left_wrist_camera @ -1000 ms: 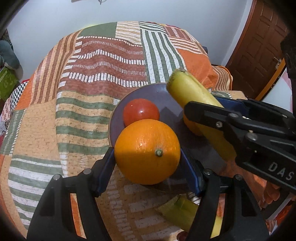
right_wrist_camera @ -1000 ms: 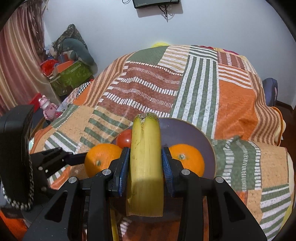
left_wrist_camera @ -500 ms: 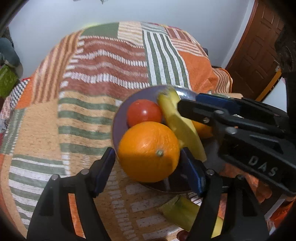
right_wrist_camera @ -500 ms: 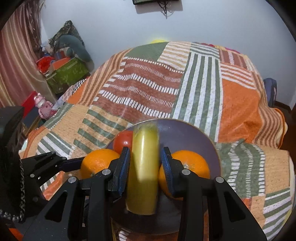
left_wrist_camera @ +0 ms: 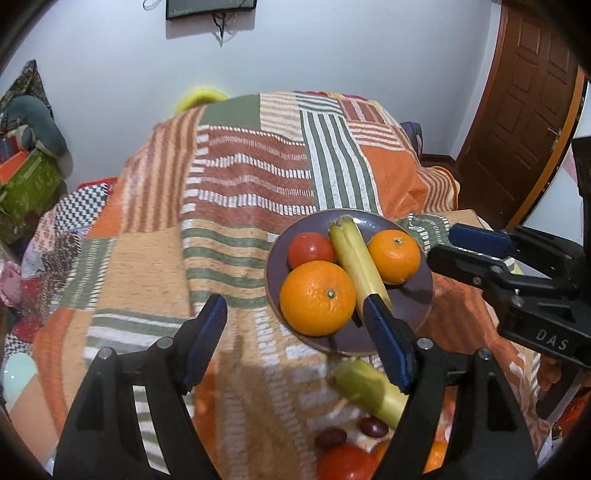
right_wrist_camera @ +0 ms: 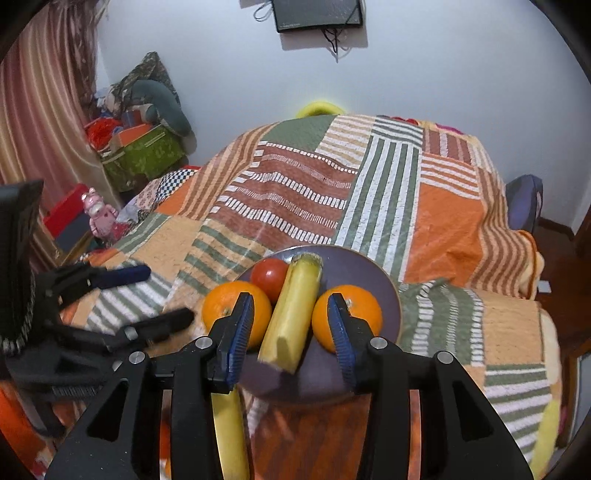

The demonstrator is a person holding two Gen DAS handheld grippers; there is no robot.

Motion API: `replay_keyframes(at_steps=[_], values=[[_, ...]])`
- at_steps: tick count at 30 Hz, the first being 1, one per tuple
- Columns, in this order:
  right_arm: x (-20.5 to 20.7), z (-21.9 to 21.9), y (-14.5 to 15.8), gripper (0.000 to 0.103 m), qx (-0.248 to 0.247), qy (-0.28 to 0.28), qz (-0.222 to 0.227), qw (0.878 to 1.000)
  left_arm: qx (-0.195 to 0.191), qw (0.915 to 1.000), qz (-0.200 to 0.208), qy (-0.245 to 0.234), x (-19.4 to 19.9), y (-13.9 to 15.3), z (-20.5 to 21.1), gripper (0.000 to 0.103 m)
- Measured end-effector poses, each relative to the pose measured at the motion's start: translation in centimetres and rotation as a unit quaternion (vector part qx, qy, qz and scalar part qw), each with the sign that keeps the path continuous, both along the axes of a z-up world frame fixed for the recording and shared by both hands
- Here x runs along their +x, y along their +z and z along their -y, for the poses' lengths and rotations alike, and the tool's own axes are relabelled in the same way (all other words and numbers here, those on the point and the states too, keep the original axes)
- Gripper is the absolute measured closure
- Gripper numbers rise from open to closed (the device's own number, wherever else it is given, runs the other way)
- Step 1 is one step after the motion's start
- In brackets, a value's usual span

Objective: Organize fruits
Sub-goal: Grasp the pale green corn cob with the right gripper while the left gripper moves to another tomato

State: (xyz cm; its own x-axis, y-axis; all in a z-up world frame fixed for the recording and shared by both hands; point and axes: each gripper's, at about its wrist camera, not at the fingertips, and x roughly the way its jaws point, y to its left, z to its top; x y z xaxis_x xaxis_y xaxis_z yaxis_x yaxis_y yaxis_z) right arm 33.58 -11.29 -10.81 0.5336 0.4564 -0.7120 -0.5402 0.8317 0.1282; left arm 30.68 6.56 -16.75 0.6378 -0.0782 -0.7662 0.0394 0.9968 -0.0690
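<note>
A patchwork quilt in orange, green, rust and white stripes [left_wrist_camera: 251,206] covered the bed and filled most of both views. A round dark purple plate [left_wrist_camera: 413,295] sat on the quilt near its front edge. On the plate lay a yellow-green banana [left_wrist_camera: 356,258], running front to back down the middle. A large orange [left_wrist_camera: 317,297] lay to its left at the plate's front rim, touching it. A smaller orange [left_wrist_camera: 394,255] sat on the banana's right, also touching. A red tomato [left_wrist_camera: 310,248] sat behind the large orange, against the banana.

The left gripper [left_wrist_camera: 295,338] hung above the quilt with its blue-padded jaws well apart and nothing between them; its right pad overlapped the banana's near end in view, contact could not be told. The right gripper [right_wrist_camera: 291,332] hung above the plate with its jaws opening, the banana in the gap between them, neither pad pressing on it. The banana lay on the plate, not lifted.

Off the plate, near the camera, a second banana [left_wrist_camera: 369,387] lay on the quilt, partly hidden behind the left gripper's finger. Two small dark red fruits [left_wrist_camera: 351,432] and another red tomato [left_wrist_camera: 345,463] lay below it at the frame edge, blurred.

A dark wall-mounted screen [right_wrist_camera: 317,13] hung on the white wall behind the bed.
</note>
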Motion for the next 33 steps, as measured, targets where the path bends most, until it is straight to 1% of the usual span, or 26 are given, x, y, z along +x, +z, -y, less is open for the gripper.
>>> replay_keyframes(at_steps=[5,10,14,20,25,33], values=[[-2.3,0.5,0.6,0.06,-0.005,0.004,0.001,1.0,0.012,0.9999,0.008,0.006,-2.5,1.4,-0.3,0.021],[-4.2,0.3,-0.4,0.06,-0.014,0.011,-0.006,1.0,0.017,0.9997,0.004,0.017,-4.5,1.4,-0.8,0.021],[-5.2,-0.4,-2.0,0.06,-0.022,0.024,-0.026,0.999,0.019,0.9996,-0.007,0.021,-5.8,0.6,-1.2,0.021],[-6.2,-2.1,-5.1,0.06,-0.046,0.045,-0.054,0.996,0.019,0.999,-0.032,0.026,-6.9,-1.4,-1.7,0.021],[-5.4,-3.8,-6.8,0.06,-0.061,0.056,-0.071,0.994,0.021,0.9983,-0.046,0.029,-7.3,-3.0,-2.2,0.021],[-4.0,-5.1,-8.6,0.06,-0.069,0.058,-0.099,0.991,0.004,0.9972,-0.065,0.037,-7.1,-4.8,-2.8,0.021]])
